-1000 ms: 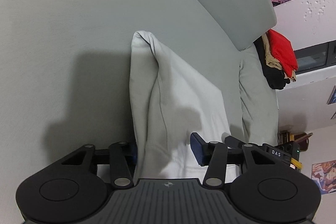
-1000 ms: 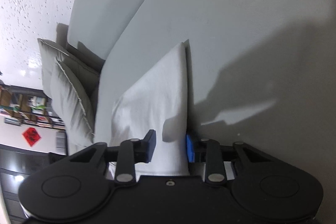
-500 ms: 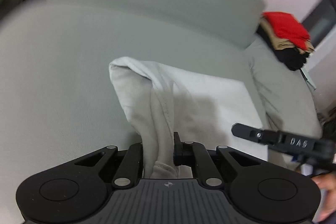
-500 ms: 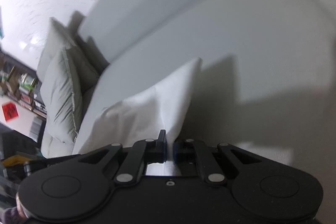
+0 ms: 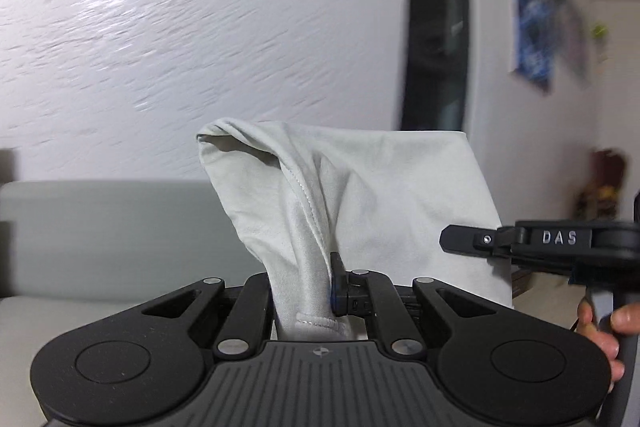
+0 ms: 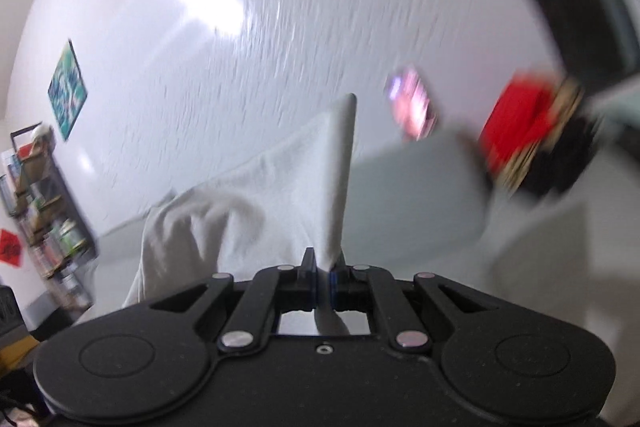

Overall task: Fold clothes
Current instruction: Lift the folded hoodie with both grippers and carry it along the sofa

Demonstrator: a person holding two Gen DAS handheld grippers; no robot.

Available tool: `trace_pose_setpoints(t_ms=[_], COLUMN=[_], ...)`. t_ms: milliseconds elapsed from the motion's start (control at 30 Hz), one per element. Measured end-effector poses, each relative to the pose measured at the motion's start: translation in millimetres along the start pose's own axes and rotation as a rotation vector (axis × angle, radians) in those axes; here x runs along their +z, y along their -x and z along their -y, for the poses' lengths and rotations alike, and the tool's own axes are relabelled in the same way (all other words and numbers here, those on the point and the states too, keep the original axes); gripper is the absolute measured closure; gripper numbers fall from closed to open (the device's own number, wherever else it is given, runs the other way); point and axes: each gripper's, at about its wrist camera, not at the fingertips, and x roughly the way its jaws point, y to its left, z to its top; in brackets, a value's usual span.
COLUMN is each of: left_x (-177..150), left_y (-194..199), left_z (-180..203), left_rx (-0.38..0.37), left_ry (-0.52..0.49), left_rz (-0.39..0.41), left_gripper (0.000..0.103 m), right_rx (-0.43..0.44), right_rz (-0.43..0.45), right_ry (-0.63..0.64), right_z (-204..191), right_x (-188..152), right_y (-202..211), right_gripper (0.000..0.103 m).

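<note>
- Above the grey sofa, both grippers point roughly level, holding up a pale garment.
- Left gripper pinches a bunched hem; right gripper clamps a corner.
- Red folded clothes sit on the sofa's arm, beyond the garment.

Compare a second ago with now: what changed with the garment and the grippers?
Both grippers closed on the pale garment and lifted it off the sofa: the left gripper pinches a bunched hem, the right gripper a corner. Both views swung up toward the wall. The stacked clothes stayed on the sofa arm.
</note>
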Motion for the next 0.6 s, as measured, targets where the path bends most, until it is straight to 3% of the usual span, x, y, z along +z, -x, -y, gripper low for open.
trace_pose_setpoints(t_ms=[133, 300, 467, 600], left_x=[12, -3, -45, -66], left_y=[-16, -51, -106, -139], left_z=[52, 94, 120, 114], left_rx=[-0.153, -0.282, -0.289, -0.28], left_ry=[0.031, 0.043, 0.003, -0.005], left_rz=[0.002, -0.09, -0.227, -0.295], left_gripper=[0.096, 0.096, 0.096, 0.096], right_rx=[-0.117, -0.25, -0.328, -0.378], right_rz=[0.094, 0.07, 0.006, -0.039], right_ry=[0.033, -0.037, -0.137, -0.154], right_z=[14, 48, 99, 136], right_x=[32, 47, 15, -11], right_y=[70, 122, 120, 101], right_gripper=[0.097, 0.097, 0.097, 0.097])
